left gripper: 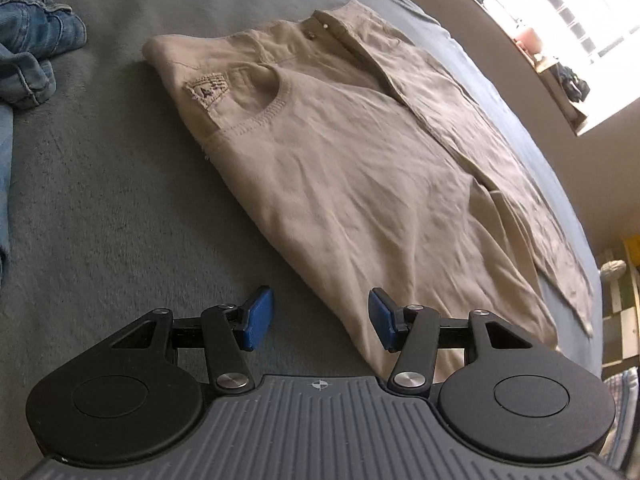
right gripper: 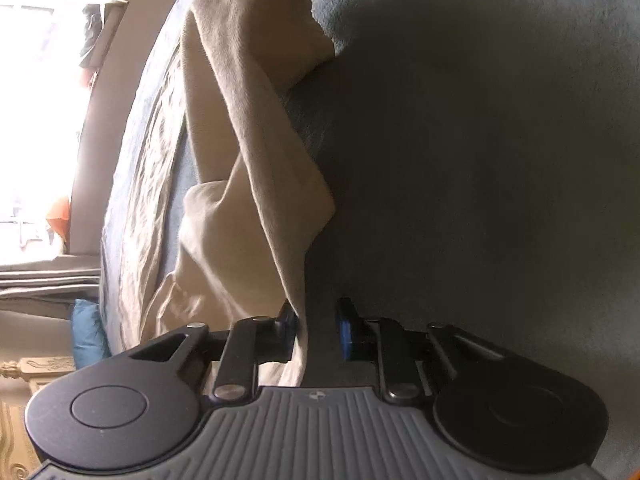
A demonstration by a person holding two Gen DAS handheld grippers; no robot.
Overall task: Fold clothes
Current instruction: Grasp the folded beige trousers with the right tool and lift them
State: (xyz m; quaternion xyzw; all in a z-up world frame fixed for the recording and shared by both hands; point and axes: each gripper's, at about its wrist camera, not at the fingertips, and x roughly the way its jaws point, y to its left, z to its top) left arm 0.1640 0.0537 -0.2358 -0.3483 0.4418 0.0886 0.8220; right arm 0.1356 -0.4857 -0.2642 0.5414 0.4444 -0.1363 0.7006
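Beige trousers [left gripper: 352,168] lie on a grey bed cover [left gripper: 120,200], waistband at the far end, one leg folded over the other. My left gripper [left gripper: 320,320] is open and empty, its blue pads [left gripper: 256,316] straddling the near edge of the trousers. In the right wrist view my right gripper [right gripper: 318,330] has its jaws apart, with a fold of the beige trousers [right gripper: 256,128] hanging between them against the left pad [right gripper: 289,320]. The right pad [right gripper: 346,332] stands clear of the cloth. The fabric is lifted off the bed here.
Blue jeans [left gripper: 28,52] lie crumpled at the far left of the bed. A bright window [left gripper: 560,12] with a sill is beyond the bed. Shelving [left gripper: 624,304] stands at the right. A blue cushion [right gripper: 86,332] and ornate furniture [right gripper: 24,384] are at the bedside.
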